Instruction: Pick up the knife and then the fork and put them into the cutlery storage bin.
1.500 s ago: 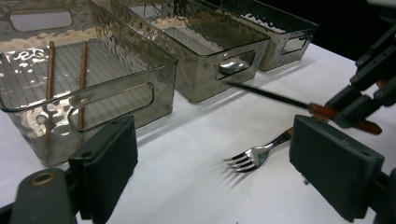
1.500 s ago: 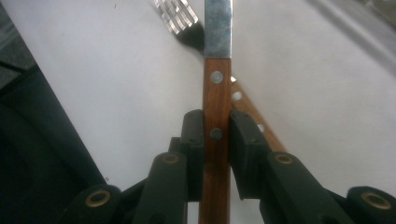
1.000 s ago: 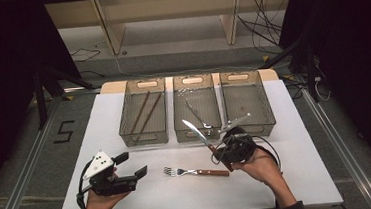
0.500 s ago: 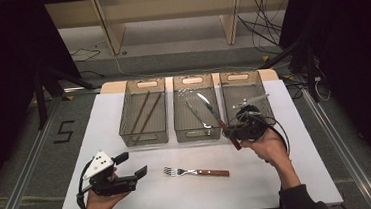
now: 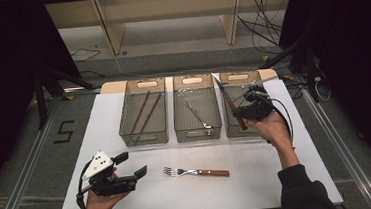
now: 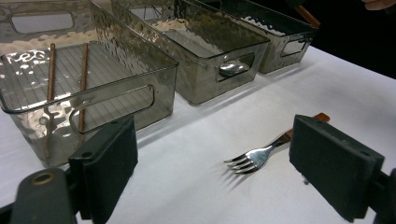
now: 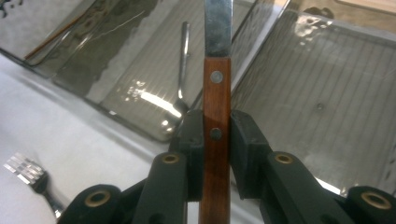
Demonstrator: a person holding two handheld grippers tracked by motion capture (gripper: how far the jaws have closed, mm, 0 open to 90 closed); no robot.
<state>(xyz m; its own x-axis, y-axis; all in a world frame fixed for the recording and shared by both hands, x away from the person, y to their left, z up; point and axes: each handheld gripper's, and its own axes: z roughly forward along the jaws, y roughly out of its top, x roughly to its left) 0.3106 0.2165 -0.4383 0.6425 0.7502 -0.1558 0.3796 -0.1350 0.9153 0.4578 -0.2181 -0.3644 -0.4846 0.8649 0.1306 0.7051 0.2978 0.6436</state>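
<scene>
Because its wooden handle is clamped between the right gripper (image 7: 216, 135) pads, the knife (image 5: 227, 102) hangs blade-forward over the right-hand bin (image 5: 272, 90) at the upper right of the high view, presumably for sorting there. The middle bin (image 5: 198, 129) holds a metal utensil (image 5: 197, 115); the left bin (image 5: 143, 136) holds chopsticks (image 5: 144, 111). A fork (image 5: 196, 172) waits on the desk (image 5: 259, 179), between the released left gripper (image 6: 229, 170) pads, lower centre.
</scene>
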